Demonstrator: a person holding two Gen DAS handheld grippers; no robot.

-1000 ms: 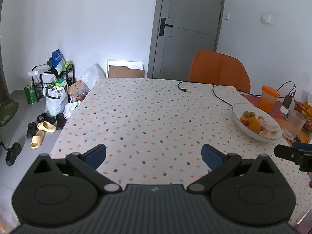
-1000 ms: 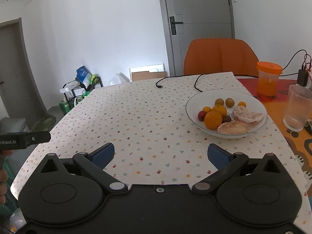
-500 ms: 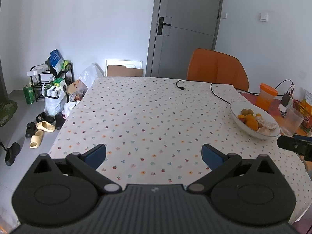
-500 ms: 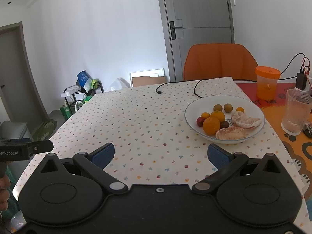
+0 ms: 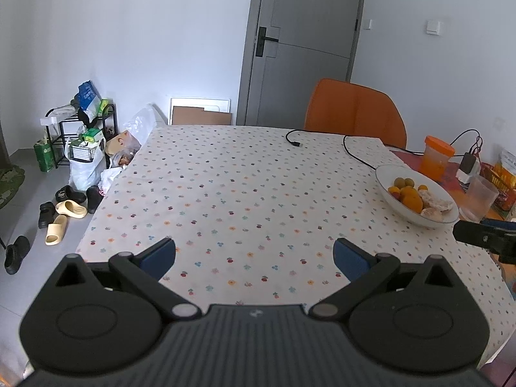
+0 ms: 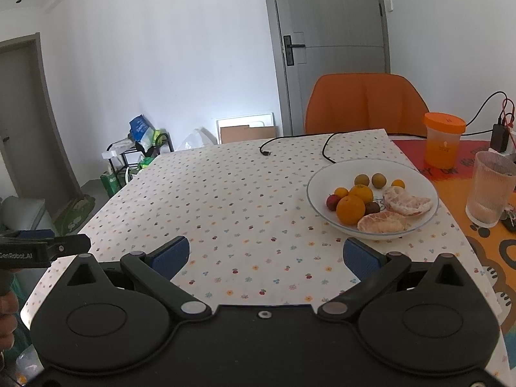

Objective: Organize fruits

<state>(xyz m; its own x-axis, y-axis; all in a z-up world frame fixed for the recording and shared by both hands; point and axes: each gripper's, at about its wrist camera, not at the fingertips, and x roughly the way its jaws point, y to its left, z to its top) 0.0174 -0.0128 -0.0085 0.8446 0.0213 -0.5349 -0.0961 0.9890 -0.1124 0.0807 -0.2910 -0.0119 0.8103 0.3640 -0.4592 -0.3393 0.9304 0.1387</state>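
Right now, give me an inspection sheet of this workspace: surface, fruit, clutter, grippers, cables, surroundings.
Surface: table under a flower-print cloth, mostly bare.
Job's things: white bowl at the right, holding oranges, two peeled citrus pieces, small green, red and dark fruits.
Clutter: orange-lidded jar and ribbed glass right of the bowl.
Grippers: left gripper and right gripper both open, fingers holding nothing, above the near edge.
Cables: black cable lies loose on the cloth behind the bowl; more wires at a charger.
Surroundings: orange chair, grey door, shoe rack, slippers.
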